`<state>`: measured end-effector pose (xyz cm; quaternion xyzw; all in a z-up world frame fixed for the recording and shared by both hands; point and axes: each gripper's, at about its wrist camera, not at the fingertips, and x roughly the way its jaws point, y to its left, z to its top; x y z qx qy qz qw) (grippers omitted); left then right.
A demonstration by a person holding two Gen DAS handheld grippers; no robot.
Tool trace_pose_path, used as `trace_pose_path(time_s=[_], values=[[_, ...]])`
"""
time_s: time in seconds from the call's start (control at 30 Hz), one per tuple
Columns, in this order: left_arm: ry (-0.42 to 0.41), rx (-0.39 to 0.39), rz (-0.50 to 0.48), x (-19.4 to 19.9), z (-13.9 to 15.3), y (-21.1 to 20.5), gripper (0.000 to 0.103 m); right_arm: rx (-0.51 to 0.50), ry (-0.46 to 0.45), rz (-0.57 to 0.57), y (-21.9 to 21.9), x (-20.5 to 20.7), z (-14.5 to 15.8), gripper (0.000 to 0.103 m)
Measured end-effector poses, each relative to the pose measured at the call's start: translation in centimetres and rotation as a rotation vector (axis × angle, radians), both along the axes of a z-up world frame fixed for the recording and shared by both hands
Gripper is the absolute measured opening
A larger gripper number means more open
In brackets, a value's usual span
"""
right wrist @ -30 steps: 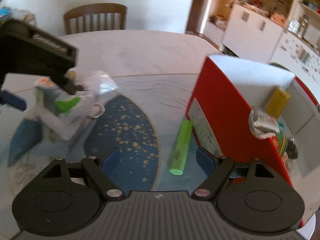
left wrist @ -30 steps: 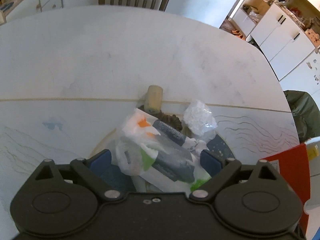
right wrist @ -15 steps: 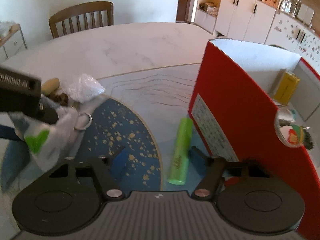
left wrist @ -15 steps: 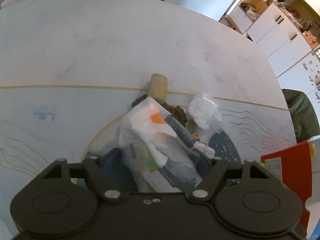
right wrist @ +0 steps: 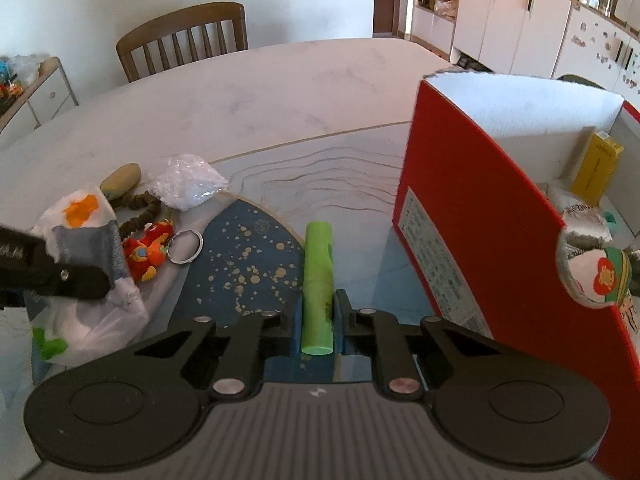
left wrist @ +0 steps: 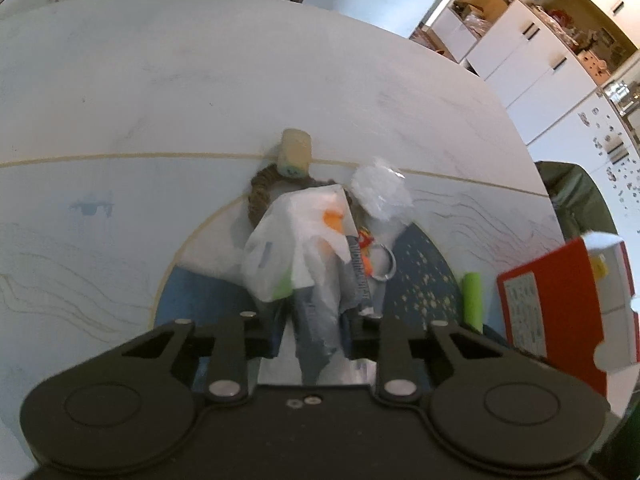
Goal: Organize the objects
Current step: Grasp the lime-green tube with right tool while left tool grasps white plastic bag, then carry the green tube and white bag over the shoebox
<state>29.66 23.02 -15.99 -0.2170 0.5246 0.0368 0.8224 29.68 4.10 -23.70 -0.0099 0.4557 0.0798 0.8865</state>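
The green tube (right wrist: 318, 280) is lying on the blue mat (right wrist: 248, 264) just left of the red box (right wrist: 492, 240), its long axis pointing straight away from the right gripper (right wrist: 317, 322), whose fingers are closing on its near end. The box is standing open to that gripper's right, so I'd guess a lift and a short swing right comes next. The left gripper (left wrist: 316, 332) is clamping a plastic bag (left wrist: 296, 248) beside the keyring toy (right wrist: 150, 250).
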Motion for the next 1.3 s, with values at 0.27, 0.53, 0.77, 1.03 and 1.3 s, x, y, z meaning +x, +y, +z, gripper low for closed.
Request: trace_pose_path(time_s=[0.27, 0.53, 0.77, 1.03, 1.3], values=[[-0.044, -0.020, -0.058, -2.1, 1.9, -2.0, 0.023, 0.073, -0.009, 0.034, -2.1, -1.5, 2.6, 0.015], [-0.101, -0.035, -0.102, -4.1, 5.3, -4.5, 0.023, 0.152, -0.026, 0.101, -4.4, -3.9, 7.1, 0.015], [-0.147, -0.055, -0.129, -5.0, 7.8, -6.6, 0.023, 0.186, -0.102, 0.138, -7.5, -5.8, 11.1, 0.015], [-0.197, -0.052, -0.203, -4.8, 10.2, -11.5, 0.024, 0.189, -0.106, 0.099, -13.2, -6.0, 13.5, 0.015], [-0.218, -0.050, -0.284, -2.9, 11.3, -17.0, 0.024, 0.172, -0.110, 0.070, -18.4, -5.5, 14.0, 0.015]])
